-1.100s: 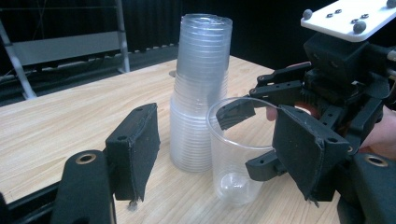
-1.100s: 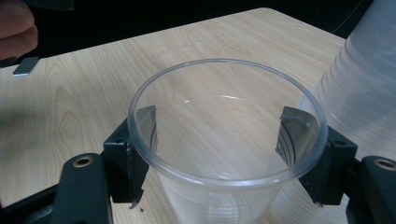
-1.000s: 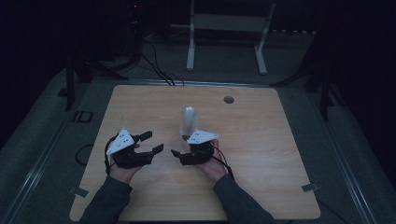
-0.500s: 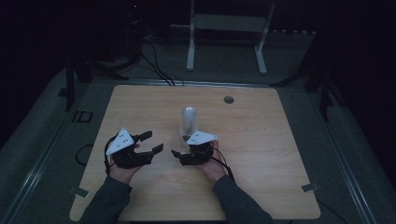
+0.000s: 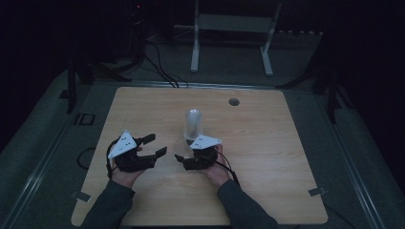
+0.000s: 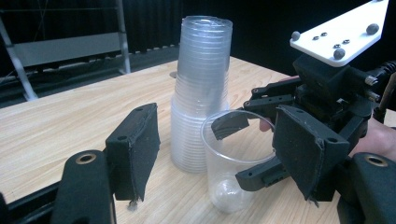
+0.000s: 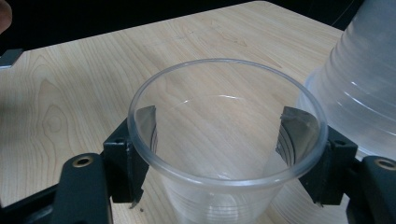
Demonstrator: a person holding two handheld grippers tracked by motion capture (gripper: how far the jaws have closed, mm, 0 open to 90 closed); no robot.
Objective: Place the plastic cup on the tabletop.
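Right gripper point(image 7: 224, 154) is clamping a single clear plastic cup point(image 7: 224, 140) between its fingers point(image 7: 135, 154), half-closed around the wall below the rim, likely steadying it upright on the counter point(image 7: 93, 84). The cup is standing just beside the stack of cups point(image 6: 201, 93). Left gripper point(image 6: 224, 154) is hovering near, fingers wide apart, holding nothing.

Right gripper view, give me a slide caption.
Right gripper clasps a clear cup beside the cup stack.
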